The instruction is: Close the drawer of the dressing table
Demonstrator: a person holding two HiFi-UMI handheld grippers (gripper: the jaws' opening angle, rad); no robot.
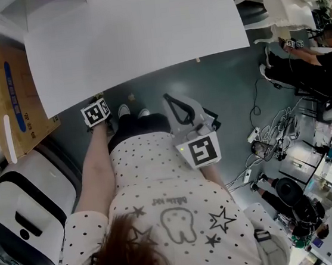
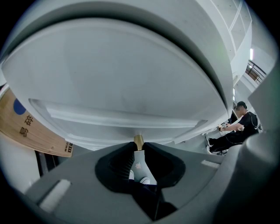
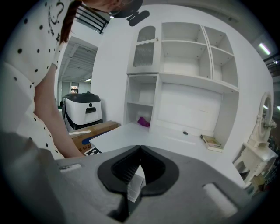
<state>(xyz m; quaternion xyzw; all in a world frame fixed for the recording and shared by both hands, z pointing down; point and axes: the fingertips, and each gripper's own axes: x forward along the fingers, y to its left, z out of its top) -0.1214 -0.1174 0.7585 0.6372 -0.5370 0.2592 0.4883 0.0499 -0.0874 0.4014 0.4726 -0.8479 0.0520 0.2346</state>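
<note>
Left gripper (image 2: 138,148) pinches the brass knob (image 2: 138,140) on the drawer (image 2: 122,83) front, just under the desk (image 1: 136,36) edge. Right gripper (image 3: 139,153) is pressed together, empty, held clear. Risk: an off-axis push may slip the jaws off the small knob. A skewed push could jam the drawer.

The dressing table (image 1: 136,36) was found white, with a plain flat top and an open-shelved back unit. Its drawer (image 2: 122,116) (white, with a long recessed panel) was observed with its front lying close under the top's front edge. A small brass knob (image 2: 138,140) was noted on that front.
</note>
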